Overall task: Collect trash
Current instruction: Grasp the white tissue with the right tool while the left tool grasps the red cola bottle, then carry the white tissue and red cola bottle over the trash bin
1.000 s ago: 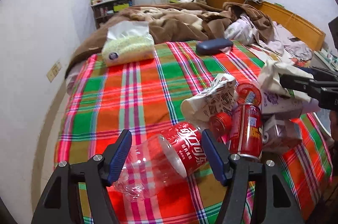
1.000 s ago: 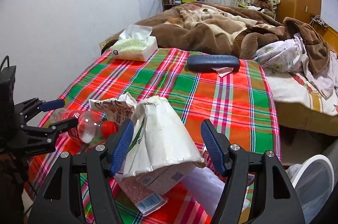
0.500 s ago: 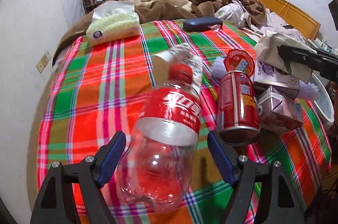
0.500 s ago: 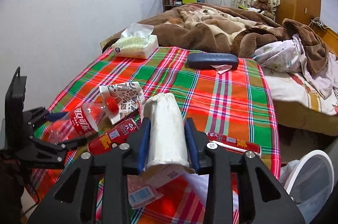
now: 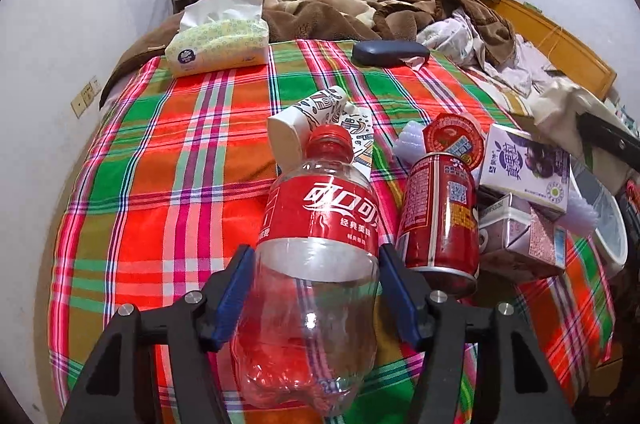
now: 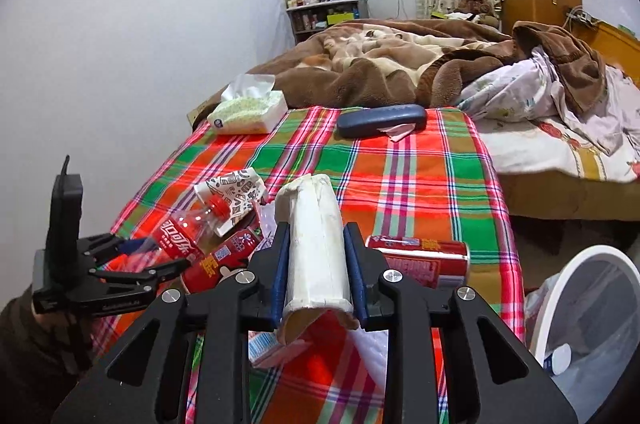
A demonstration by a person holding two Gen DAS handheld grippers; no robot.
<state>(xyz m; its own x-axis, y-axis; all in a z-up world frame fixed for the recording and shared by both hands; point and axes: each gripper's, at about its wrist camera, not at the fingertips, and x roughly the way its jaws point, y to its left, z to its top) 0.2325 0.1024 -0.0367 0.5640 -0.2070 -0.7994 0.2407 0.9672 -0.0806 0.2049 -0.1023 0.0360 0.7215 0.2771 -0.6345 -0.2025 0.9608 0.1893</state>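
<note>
My left gripper (image 5: 316, 284) is shut on an empty cola bottle (image 5: 316, 244) with a red label and cap, held over the plaid blanket (image 5: 160, 184); it also shows in the right wrist view (image 6: 180, 236). My right gripper (image 6: 318, 268) is shut on a squashed white paper cup (image 6: 316, 244), lifted above the bed. Other trash lies on the blanket: a red can (image 5: 438, 220), a patterned paper cup (image 5: 316, 120), purple drink cartons (image 5: 528, 168), a red round lid (image 5: 454, 140), and a second red can (image 6: 420, 258).
A white bin with a plastic liner (image 6: 592, 324) stands by the bed at lower right. A tissue pack (image 5: 218, 44) and a dark glasses case (image 5: 390, 52) lie farther back. Brown blankets (image 6: 380, 72) and clothes are heaped beyond.
My left gripper has closed on the cola bottle, which had been turned to point away. My right gripper closed on the white paper cup, squashing it, and lifted it.
</note>
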